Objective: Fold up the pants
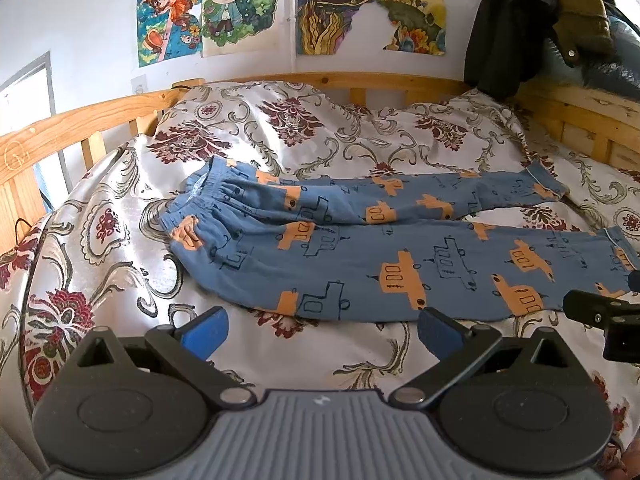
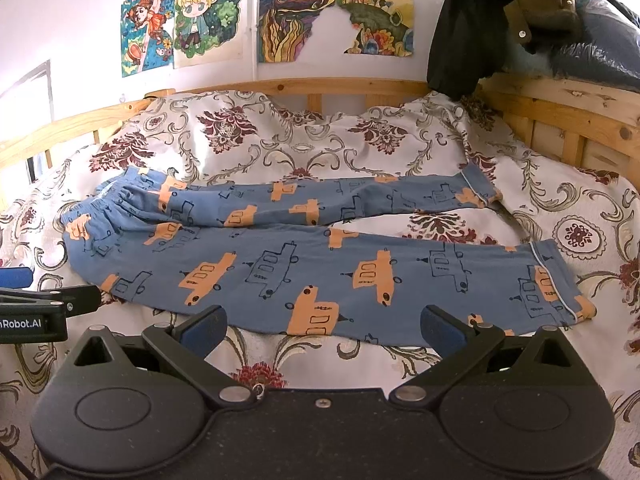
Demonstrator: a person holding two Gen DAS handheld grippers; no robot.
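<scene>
The pants (image 1: 360, 248) lie flat on the bed (image 1: 100, 240), long axis left-right, just beyond both wide-open, empty claws: my left claw (image 1: 320, 332) nearer the waistband (image 1: 200, 200), my right claw (image 2: 324, 330) nearer the cuffs (image 2: 560, 276).

Floral bedspread (image 1: 280, 128), wooden bedframe (image 1: 80, 116), posters (image 1: 208, 4), hanging jacket (image 1: 512, 28).

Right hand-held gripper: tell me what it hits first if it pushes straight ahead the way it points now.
Probably the near leg of the blue pajama pants, which lies across the floral bedspread just ahead of the open right hand-held gripper. If it rides low, it may touch the bedspread first; depth is unclear.
</scene>
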